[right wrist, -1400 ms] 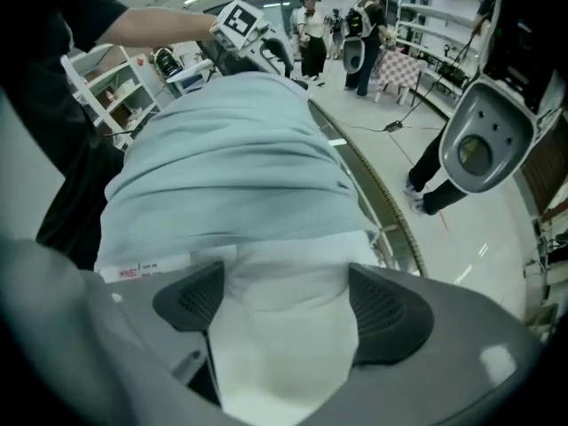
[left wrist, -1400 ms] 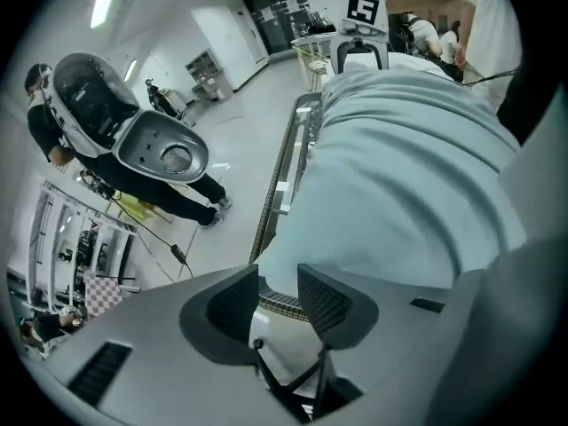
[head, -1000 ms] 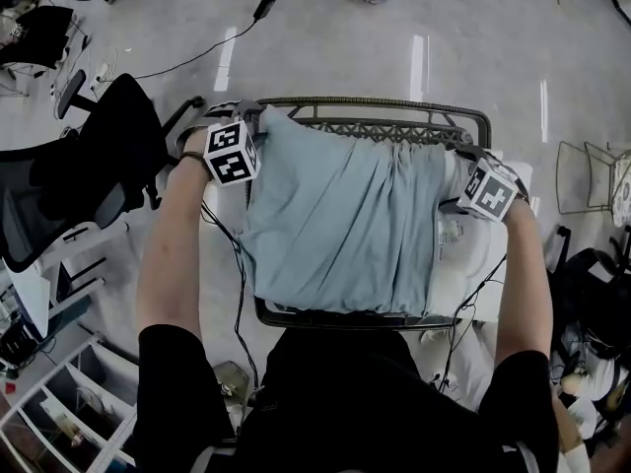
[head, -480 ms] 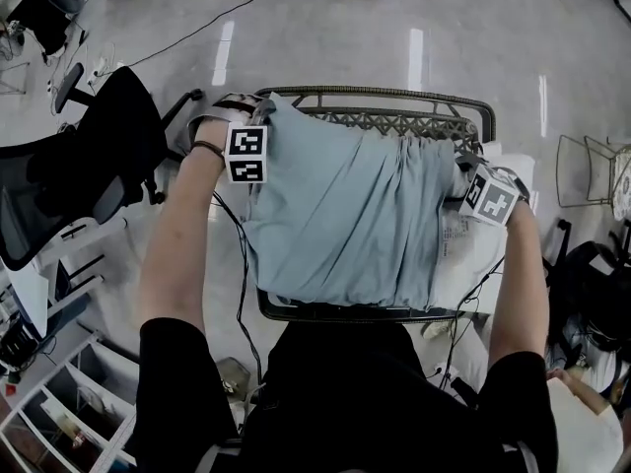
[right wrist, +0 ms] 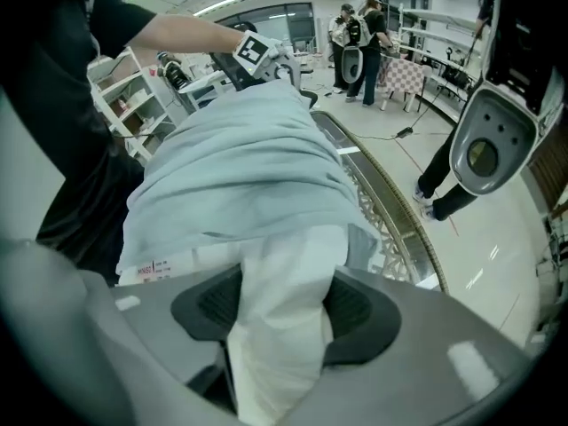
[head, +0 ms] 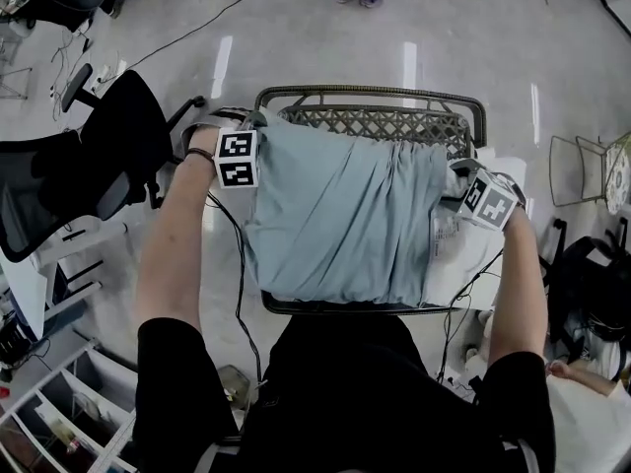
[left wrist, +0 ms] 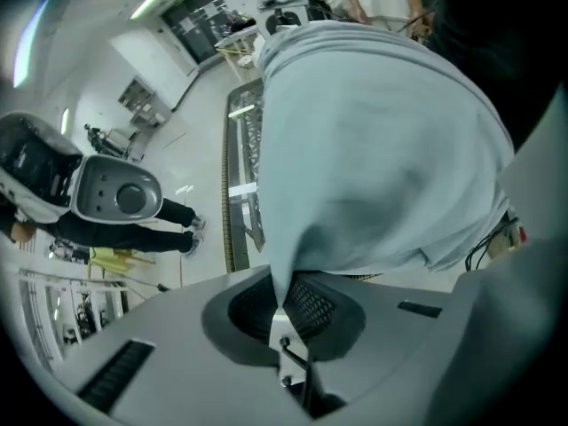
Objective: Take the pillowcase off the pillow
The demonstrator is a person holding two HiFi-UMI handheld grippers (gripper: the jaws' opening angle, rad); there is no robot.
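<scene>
Head view: the blue pillowcase [head: 345, 215] covers most of the pillow [head: 463, 259] on a metal rack [head: 375, 95]. The left claw [left wrist: 282, 302] has just closed tight on the pillowcase's corner. The right claw [right wrist: 280, 318] has been closing onto the pillow's bare white end, so both look set to pull apart.
</scene>
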